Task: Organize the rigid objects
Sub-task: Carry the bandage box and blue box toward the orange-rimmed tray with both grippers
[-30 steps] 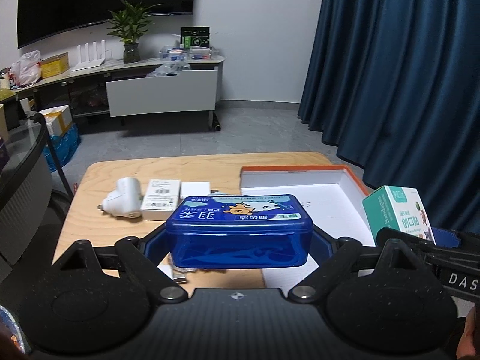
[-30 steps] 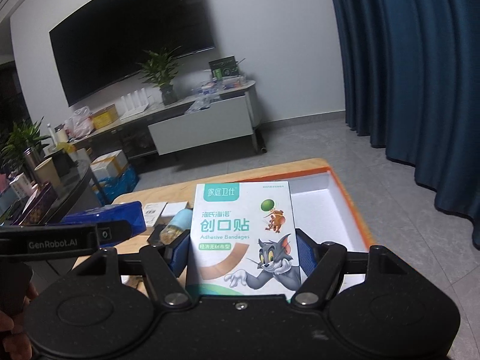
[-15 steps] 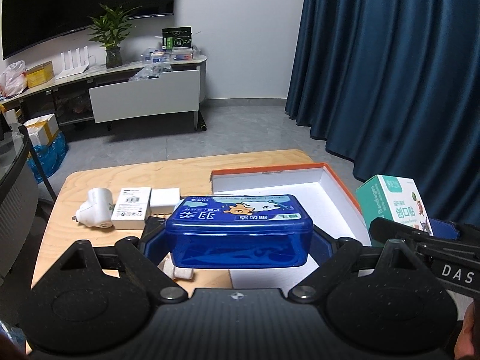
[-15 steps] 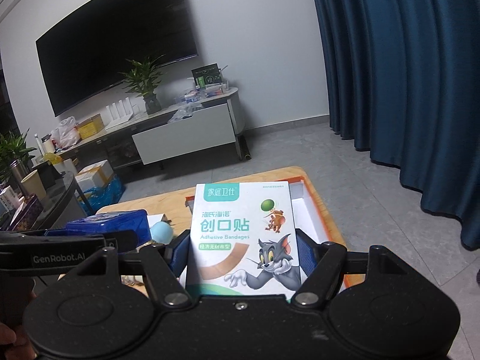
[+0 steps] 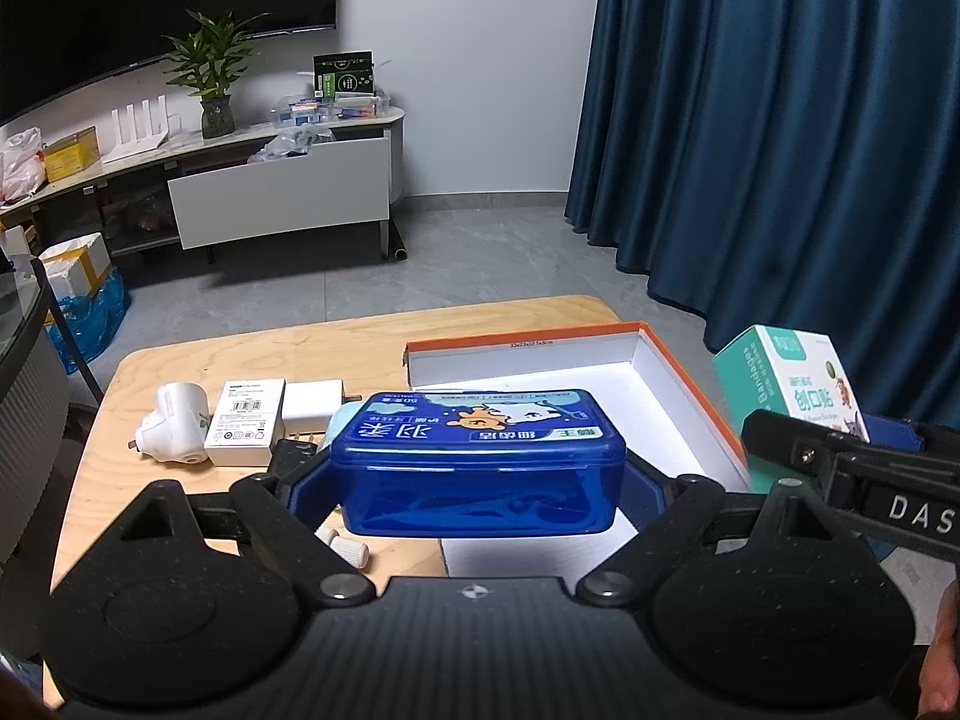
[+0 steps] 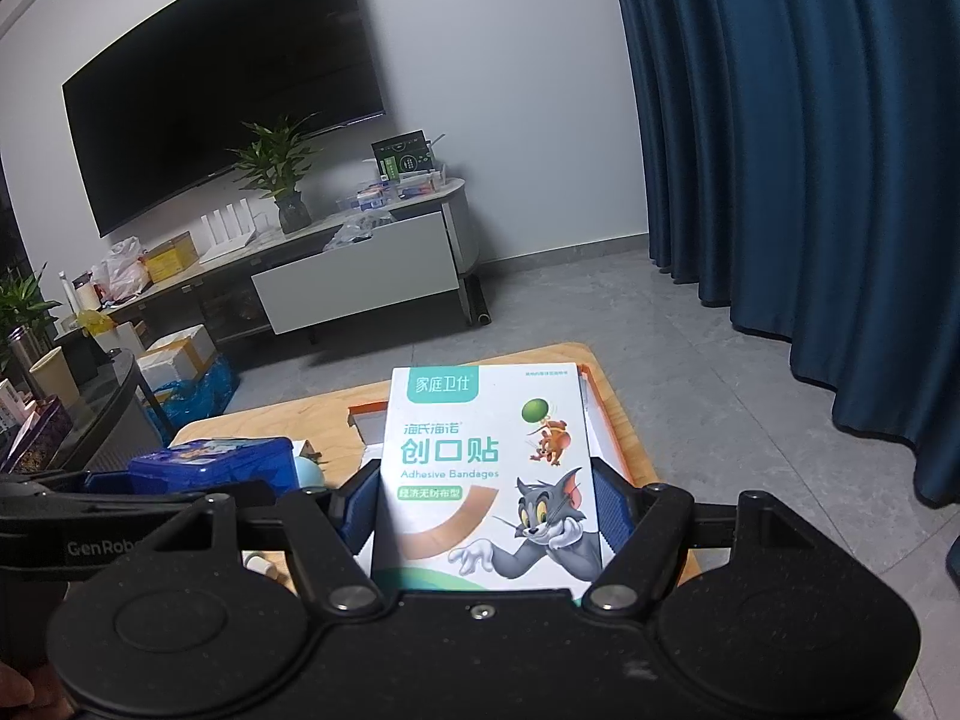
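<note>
The blue plastic box is clamped between the pads of the left gripper, held up over the near edge of the wooden table, partly above the open tray with the orange rim. Its lid has cartoon print that reads upside down from the left wrist camera. The right gripper is clenched on a bandage box, white and teal with a cat and mouse on the front, held with its printed face up toward the camera, over the table's right end. What's handy is each camera catches the other hand's stuff: the left view shows the bandage box from the side, off past the tray's right wall, with the right gripper's black body under it, and the right view shows the blue box low on the left. Only the left view gives you the tabletop clutter: a white plug adapter, a white labelled carton touching it, a white charger block just beside that, and a couple of small white caps near the table's front edge. It also shows the tray's white inside, bare where visible. The right view mostly hides the tray behind the bandage box but shows way more room: the big TV, a potted plant on the long low cabinet, and dark blue curtains on the right.
</note>
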Motion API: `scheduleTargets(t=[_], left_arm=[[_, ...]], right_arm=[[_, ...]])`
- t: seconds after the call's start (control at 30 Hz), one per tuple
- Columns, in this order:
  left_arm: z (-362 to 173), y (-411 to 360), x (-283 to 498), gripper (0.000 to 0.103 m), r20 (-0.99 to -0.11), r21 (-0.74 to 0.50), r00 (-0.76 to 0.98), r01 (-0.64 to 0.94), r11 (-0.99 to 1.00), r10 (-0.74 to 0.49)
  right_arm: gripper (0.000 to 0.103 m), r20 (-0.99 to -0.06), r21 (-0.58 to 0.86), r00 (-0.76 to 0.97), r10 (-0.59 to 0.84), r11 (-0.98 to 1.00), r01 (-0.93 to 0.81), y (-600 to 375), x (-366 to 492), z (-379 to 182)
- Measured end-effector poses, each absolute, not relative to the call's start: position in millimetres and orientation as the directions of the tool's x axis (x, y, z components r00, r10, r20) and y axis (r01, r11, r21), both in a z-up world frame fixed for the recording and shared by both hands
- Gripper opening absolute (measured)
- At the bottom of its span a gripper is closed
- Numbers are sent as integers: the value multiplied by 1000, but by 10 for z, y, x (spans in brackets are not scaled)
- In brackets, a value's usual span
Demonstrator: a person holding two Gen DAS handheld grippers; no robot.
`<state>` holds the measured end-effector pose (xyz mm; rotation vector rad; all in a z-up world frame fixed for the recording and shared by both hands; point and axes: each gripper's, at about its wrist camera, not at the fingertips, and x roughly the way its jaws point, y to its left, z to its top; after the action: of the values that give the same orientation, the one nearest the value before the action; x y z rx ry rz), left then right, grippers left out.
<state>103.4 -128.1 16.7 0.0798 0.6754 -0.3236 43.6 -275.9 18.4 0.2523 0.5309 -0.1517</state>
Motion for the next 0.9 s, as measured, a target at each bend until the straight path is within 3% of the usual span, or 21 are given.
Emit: scheduleTargets(t=[0.9], left_arm=[[-22,-1459,1390,93,-663,-61,696,316,947,-275]], right_arm=[[84,-583,175,811,-49,967,184,-2998,975,12]])
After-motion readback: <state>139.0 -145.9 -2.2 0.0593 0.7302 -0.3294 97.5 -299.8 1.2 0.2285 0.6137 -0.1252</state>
